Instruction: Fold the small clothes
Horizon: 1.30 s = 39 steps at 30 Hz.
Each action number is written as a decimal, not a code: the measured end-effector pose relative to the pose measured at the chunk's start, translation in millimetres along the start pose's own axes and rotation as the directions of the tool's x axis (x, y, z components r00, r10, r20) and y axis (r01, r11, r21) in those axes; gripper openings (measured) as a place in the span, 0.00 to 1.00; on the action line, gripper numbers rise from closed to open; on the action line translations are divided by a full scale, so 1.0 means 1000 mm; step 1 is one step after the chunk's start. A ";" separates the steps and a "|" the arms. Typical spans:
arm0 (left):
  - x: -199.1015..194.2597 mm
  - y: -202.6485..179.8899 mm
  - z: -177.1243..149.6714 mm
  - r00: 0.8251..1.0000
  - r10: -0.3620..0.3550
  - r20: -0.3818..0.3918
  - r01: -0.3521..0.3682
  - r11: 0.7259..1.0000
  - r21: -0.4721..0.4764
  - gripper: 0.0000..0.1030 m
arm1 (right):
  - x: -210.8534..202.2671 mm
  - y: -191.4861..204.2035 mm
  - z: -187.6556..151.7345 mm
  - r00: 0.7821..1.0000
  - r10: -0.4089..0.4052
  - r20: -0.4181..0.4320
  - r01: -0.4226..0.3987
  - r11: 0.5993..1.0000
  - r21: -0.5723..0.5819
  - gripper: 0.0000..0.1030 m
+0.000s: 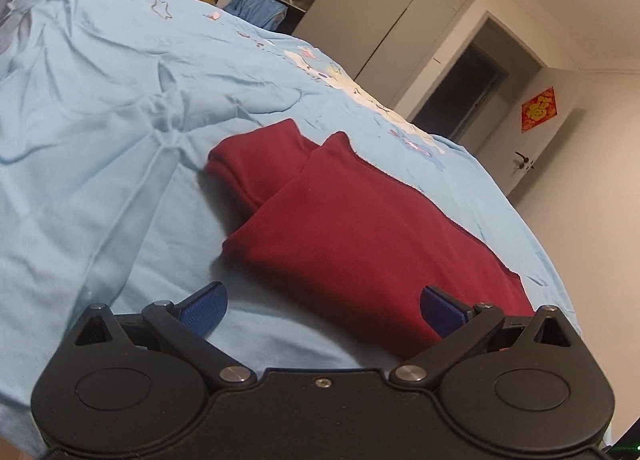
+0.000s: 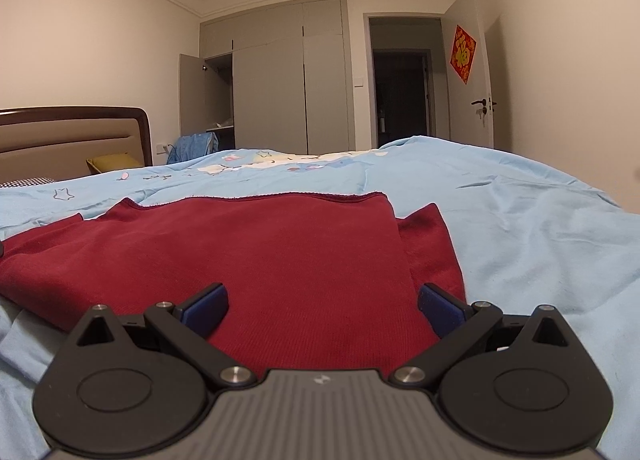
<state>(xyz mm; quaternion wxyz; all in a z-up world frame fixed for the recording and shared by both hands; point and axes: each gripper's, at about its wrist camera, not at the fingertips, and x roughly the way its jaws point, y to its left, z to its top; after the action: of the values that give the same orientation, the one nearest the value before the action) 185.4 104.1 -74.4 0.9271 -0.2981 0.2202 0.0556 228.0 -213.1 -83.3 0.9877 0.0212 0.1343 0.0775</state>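
A dark red garment [image 2: 256,260] is seen lying on the light blue bedsheet [image 2: 520,219], partly folded, with one layer laid over another and a narrower flap showing at its right edge in the right wrist view. In the left wrist view a folded-in part, perhaps a sleeve, is seen past the garment's far end.

The left gripper [image 1: 324,306] is held with its jaws spread wide, nothing between them, one blue pad [image 1: 204,310] over the sheet just beside the garment and the other over the garment's near edge. The right gripper [image 2: 323,306] is likewise spread and empty, low over the garment's near part.

The fold is judged unfinished. Trouble could come from a pinch that takes only the top layer, so that the stack slides apart, or from the soft, wrinkled sheet being caught along with the cloth and dragged.

As for containers, a wardrobe [image 2: 280,79] is seen beyond the garment with one door open; its contents cannot be made out.
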 end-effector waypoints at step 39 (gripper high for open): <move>0.049 0.000 0.008 0.981 -0.093 0.168 0.085 0.995 0.051 0.94 | 0.022 0.080 0.024 0.999 -0.040 0.019 0.042 0.983 -0.177 1.00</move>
<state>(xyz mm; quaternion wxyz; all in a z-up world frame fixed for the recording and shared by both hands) 232.4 107.1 -90.6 0.9503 -0.2816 0.1281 0.0344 243.2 -131.5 -60.9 0.9881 -0.0688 0.1196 0.0686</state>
